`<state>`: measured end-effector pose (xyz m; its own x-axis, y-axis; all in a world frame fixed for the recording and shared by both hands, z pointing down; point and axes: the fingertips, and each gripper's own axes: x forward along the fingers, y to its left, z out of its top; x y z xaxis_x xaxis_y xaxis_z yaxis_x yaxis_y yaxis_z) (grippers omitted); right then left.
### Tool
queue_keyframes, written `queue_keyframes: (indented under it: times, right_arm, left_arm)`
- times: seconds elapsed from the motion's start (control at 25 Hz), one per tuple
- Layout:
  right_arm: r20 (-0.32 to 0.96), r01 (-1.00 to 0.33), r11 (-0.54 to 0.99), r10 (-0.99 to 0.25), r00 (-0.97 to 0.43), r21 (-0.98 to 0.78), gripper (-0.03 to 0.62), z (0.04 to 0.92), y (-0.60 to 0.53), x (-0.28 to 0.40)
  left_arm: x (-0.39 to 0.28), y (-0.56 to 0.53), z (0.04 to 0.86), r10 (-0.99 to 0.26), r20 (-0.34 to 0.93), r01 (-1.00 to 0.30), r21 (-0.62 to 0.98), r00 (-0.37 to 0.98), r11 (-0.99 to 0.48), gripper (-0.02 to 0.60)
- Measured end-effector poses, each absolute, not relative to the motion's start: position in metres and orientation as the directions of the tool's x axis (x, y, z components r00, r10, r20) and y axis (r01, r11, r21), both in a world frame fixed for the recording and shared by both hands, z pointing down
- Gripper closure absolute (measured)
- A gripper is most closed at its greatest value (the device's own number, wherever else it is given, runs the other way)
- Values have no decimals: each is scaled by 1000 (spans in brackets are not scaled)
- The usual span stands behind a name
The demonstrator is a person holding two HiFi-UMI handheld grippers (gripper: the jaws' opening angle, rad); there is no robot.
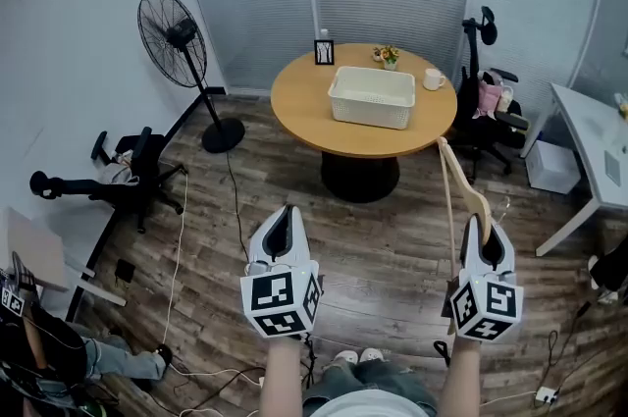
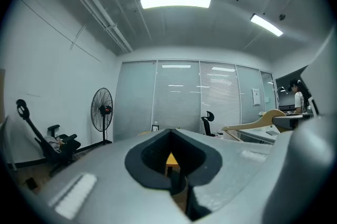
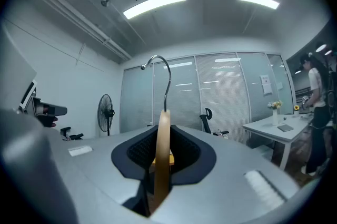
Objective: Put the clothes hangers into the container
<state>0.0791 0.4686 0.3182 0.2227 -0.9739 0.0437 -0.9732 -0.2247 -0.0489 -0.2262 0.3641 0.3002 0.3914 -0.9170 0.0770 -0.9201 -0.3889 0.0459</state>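
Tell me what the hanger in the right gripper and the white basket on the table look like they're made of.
The hanger looks like light wood, smooth and tan, with a shiny metal hook. The basket is probably white plastic, matte with a moulded rim.

In the upper centre, a round wooden bench point(image 1: 294, 103) carries a white basket point(image 1: 372, 97), with a picture frame point(image 1: 324, 52), flowers point(image 1: 387, 57) and a mug point(image 1: 432, 79) near its far edge.

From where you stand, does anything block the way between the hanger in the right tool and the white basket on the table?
Nothing visible does. The right tool grips the hanger, bare floor lies ahead up to the round table, and the basket stands open-topped. The mug stands beside it, apart.
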Motion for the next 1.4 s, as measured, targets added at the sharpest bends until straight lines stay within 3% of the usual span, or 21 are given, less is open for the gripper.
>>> queue_keyframes:
  times: [0.88, 1.4]
  right_arm:
    - [58, -979, -174, -984, 168, -106, 511, 339, 446, 132]
    - [73, -977, -183, -982, 176, -112, 511, 349, 356, 149]
  left_arm:
    - [-175, 356, 329, -933, 124, -941, 30, 339, -337, 581]
    - [-162, 261, 343, -929, 147, -940, 20, 340, -341, 581]
